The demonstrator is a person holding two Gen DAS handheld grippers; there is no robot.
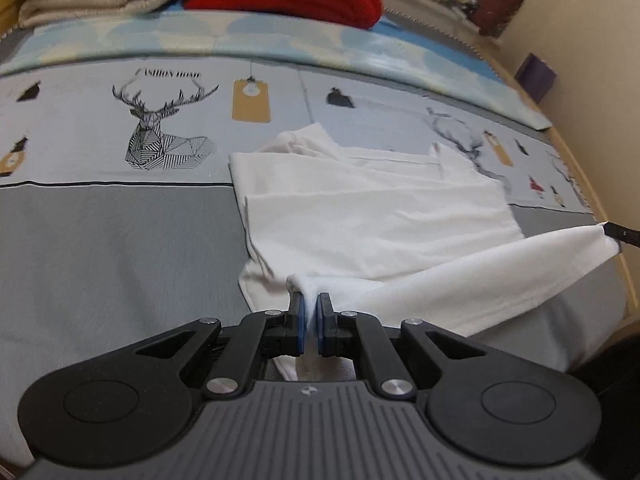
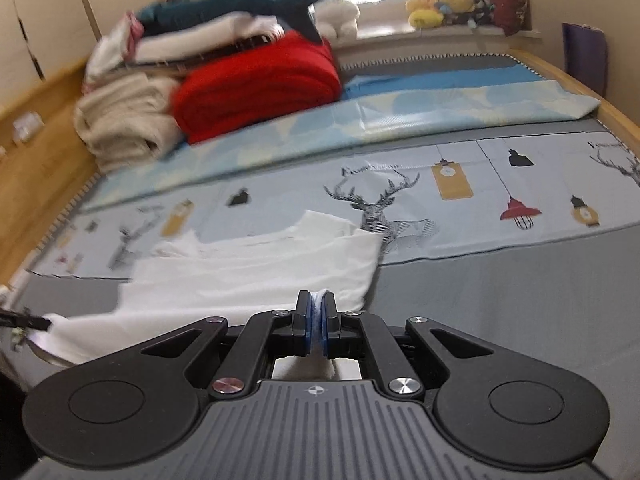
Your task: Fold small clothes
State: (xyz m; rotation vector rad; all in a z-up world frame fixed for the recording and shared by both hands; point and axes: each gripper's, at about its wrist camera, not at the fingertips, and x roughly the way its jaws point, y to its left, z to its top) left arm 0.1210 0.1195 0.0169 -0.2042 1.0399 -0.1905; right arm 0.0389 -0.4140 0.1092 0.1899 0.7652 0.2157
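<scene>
A small white garment (image 1: 372,216) lies partly folded on the bed; it also shows in the right wrist view (image 2: 256,276). My left gripper (image 1: 311,300) is shut on one near corner of its hem and holds it just above the bed. My right gripper (image 2: 317,298) is shut on the other near corner. The hem is stretched between them as a lifted band. The right gripper's tip shows at the far right of the left wrist view (image 1: 622,234); the left gripper's tip shows at the far left of the right wrist view (image 2: 24,322).
The bed sheet (image 1: 120,248) is grey with a deer and lamp print. A red blanket (image 2: 260,84) and cream blankets (image 2: 124,120) are stacked at the head. Plush toys (image 2: 440,4) sit on the windowsill. A wooden bed frame (image 2: 32,184) runs along the side.
</scene>
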